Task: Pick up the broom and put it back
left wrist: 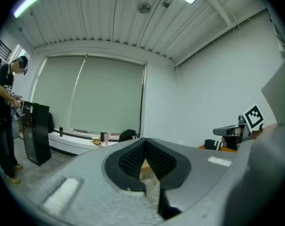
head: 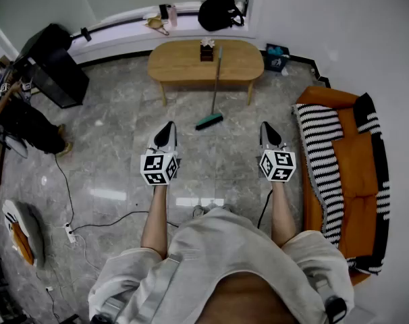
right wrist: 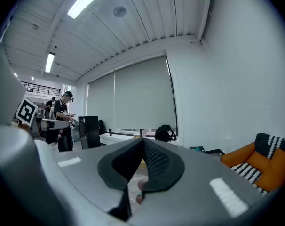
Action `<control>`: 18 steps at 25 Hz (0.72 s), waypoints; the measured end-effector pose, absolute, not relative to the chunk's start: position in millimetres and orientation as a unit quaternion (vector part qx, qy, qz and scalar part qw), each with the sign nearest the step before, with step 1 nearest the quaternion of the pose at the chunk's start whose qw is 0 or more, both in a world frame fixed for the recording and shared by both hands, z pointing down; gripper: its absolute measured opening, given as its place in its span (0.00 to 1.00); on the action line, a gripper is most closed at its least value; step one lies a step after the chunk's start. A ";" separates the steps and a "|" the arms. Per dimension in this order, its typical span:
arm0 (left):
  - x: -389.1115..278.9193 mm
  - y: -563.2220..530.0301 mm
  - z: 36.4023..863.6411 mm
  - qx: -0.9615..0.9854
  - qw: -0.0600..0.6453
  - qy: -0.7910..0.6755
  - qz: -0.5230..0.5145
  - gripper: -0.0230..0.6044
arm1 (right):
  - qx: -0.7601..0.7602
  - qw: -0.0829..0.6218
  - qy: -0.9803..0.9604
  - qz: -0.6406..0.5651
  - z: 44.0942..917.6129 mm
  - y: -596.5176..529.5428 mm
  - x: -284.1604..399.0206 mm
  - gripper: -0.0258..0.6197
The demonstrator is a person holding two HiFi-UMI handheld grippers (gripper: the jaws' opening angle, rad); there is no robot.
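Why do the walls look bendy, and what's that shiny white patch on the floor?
Head view: the wide lens bows the walls; light glares off the glossy floor. Both gripper views: dark rounded corners, left claw and right claw blurry up close.

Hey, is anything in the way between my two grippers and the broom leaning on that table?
Nothing visible is. The broom leans on the wooden table with its head on the floor, ahead of and between the left gripper and right gripper. Only floor lies between them and it.
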State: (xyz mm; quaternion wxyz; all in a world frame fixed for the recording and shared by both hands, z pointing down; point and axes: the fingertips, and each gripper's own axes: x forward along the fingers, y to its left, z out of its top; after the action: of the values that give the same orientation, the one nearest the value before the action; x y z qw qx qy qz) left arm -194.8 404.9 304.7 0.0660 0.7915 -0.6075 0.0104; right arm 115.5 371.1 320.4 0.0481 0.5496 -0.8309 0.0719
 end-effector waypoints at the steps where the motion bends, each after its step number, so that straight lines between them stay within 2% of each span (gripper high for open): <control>1: -193.5 405.1 303.9 0.792 0.066 -0.607 0.011 0.04 | 0.550 0.048 -0.831 0.072 319.9 371.2 116.3 0.04; 18: -157.0 403.4 304.8 0.786 0.066 -0.614 0.011 0.04 | 0.529 0.056 -0.844 0.076 328.8 367.4 141.1 0.04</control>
State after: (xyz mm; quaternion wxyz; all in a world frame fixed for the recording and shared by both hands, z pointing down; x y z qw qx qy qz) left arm -157.0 403.4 304.8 0.0660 0.7865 -0.6140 0.0110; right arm 141.1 367.4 328.8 0.0557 0.5286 -0.8436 0.0757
